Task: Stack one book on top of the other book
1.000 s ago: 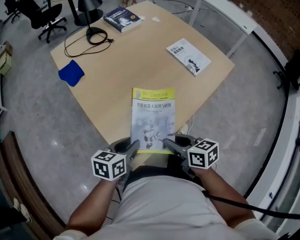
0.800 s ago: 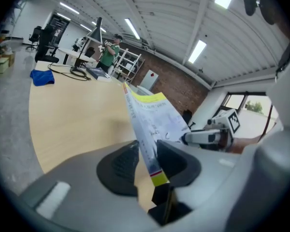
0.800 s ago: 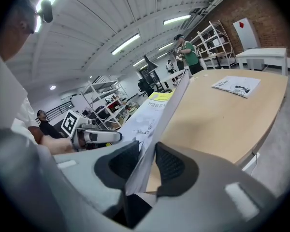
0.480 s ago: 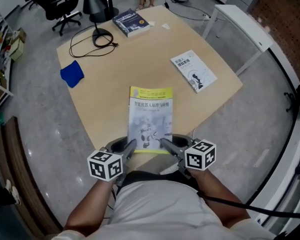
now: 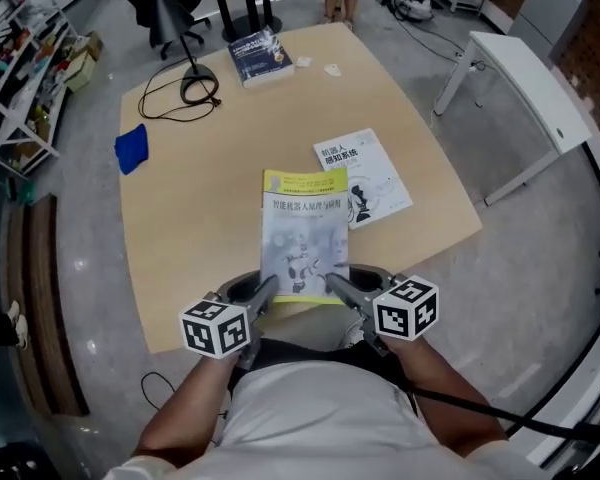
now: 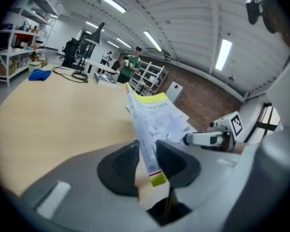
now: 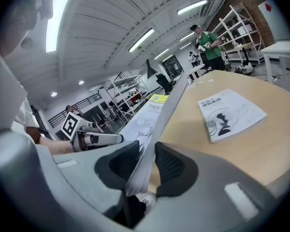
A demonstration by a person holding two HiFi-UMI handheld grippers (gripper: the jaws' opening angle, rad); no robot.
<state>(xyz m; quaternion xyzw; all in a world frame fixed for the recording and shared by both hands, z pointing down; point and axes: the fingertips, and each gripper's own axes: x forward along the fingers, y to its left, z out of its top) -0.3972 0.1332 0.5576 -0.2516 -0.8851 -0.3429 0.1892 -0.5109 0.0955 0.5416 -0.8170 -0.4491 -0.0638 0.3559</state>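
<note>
A book with a yellow top band (image 5: pixel 305 230) is held flat above the wooden table (image 5: pixel 195 228) by its near edge. My left gripper (image 5: pixel 265 290) is shut on its near left corner, and my right gripper (image 5: pixel 338 286) is shut on its near right corner. In the left gripper view the pads pinch the yellow book (image 6: pixel 152 112) at my left gripper (image 6: pixel 147 161). The right gripper view shows my right gripper (image 7: pixel 146 166) clamped on the yellow book (image 7: pixel 157 117). A white book (image 5: pixel 372 176) lies flat just right of the held one, whose right edge covers its left side. The white book (image 7: pixel 229 112) also shows in the right gripper view.
A dark blue book (image 5: pixel 262 56) lies at the table's far edge beside a black lamp base and cable (image 5: pixel 192 80). A blue cloth (image 5: pixel 132 148) sits at the left edge. A white bench (image 5: pixel 525 93) stands to the right, shelving (image 5: pixel 20 78) to the left.
Both grippers have carried the yellow book across the table toward the white book. Its right edge now overlaps that book, where before there was a wide gap.
</note>
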